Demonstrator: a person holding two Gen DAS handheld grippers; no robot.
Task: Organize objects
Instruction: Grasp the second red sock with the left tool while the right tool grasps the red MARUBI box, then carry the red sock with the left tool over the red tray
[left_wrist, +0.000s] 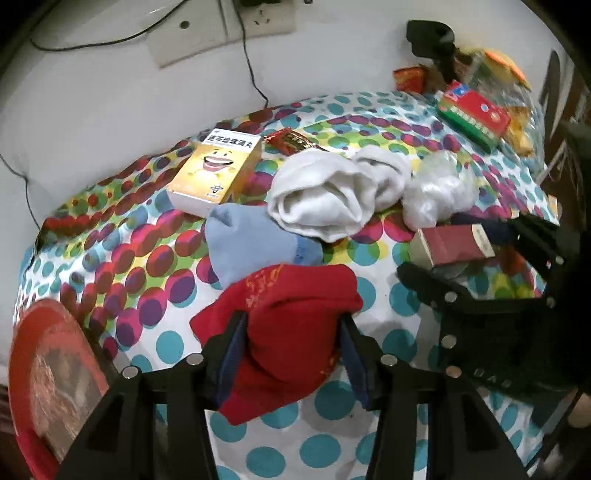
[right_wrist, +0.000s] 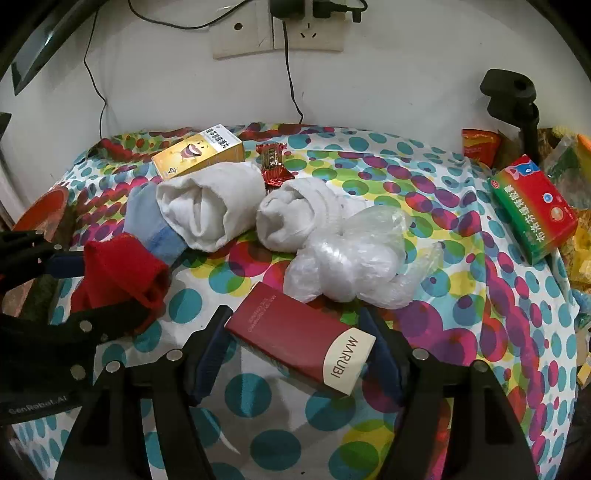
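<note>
A red sock (left_wrist: 284, 332) lies on the dotted tablecloth (left_wrist: 332, 402) between the fingers of my left gripper (left_wrist: 291, 332), which stands open around it; the sock brushes both pads. In the right wrist view the same sock (right_wrist: 122, 277) sits at the left with the left gripper (right_wrist: 88, 291) around it. My right gripper (right_wrist: 295, 350) is open around a dark red MARUBI box (right_wrist: 295, 339), which lies slanted on the cloth between its fingers. A blue sock (left_wrist: 251, 243), two rolled white socks (left_wrist: 317, 199) (right_wrist: 295, 218) and a crumpled clear bag (right_wrist: 354, 258) lie behind.
A yellow medicine box (left_wrist: 214, 166) and a red candy wrapper (right_wrist: 272, 164) lie near the wall. A red-green box (right_wrist: 532, 206) and snack packets (right_wrist: 480, 146) crowd the right edge by a black stand (right_wrist: 513, 99). A red round lid (left_wrist: 48, 369) sits at the left. Cables hang from wall sockets (right_wrist: 277, 40).
</note>
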